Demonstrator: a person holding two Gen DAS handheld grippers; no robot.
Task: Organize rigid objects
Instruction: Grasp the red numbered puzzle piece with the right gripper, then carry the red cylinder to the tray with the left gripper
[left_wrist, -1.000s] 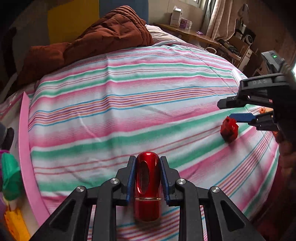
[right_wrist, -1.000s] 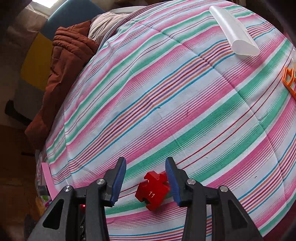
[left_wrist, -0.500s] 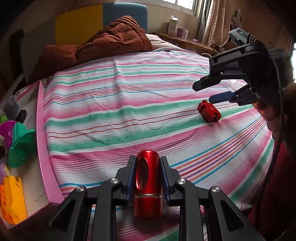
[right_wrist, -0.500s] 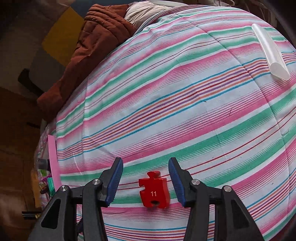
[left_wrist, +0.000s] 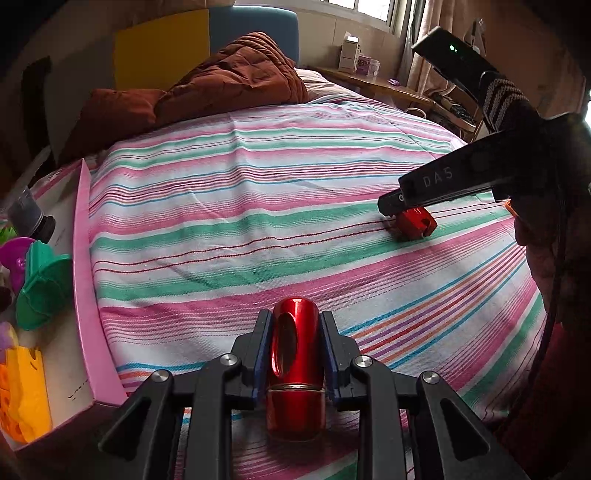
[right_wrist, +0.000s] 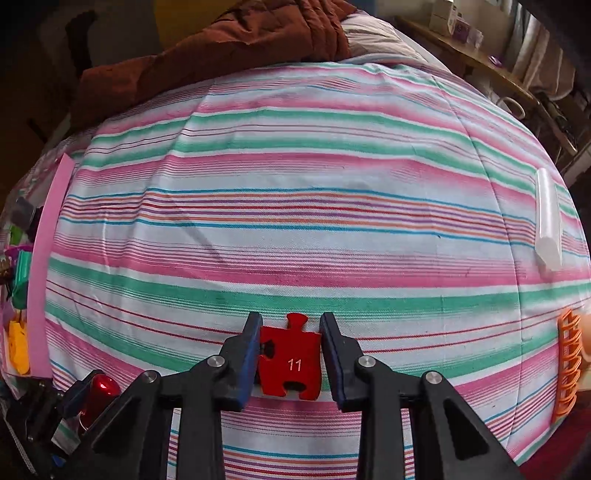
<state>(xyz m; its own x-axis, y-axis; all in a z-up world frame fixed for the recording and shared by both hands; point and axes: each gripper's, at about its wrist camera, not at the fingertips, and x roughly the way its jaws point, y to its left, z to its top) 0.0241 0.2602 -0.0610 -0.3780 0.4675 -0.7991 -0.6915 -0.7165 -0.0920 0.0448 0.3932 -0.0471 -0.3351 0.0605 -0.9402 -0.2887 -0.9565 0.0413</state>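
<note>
My left gripper (left_wrist: 295, 325) is shut on a shiny red metal cylinder (left_wrist: 295, 373), held above the striped bedspread (left_wrist: 258, 206) near its front edge. In the right wrist view it shows at bottom left with the cylinder (right_wrist: 99, 391). A red puzzle piece marked 11 (right_wrist: 291, 365) lies flat on the bed between the fingers of my right gripper (right_wrist: 290, 319). The jaws are closing, and both blue pads meet the piece's sides. From the left wrist view, the right gripper (left_wrist: 391, 206) points steeply down onto the same piece (left_wrist: 415, 223).
A pink-walled box (left_wrist: 83, 258) at the bed's left edge holds a green toy (left_wrist: 40, 288), a yellow-orange toy (left_wrist: 22, 391) and others. A white tube (right_wrist: 548, 225) and an orange clip (right_wrist: 567, 369) lie at the right. A brown quilt (left_wrist: 229, 85) covers the far end.
The right gripper rolled, came down over the puzzle piece and narrowed onto it. The left gripper shifted with the cylinder, bringing the pink box into view, then kept still.
</note>
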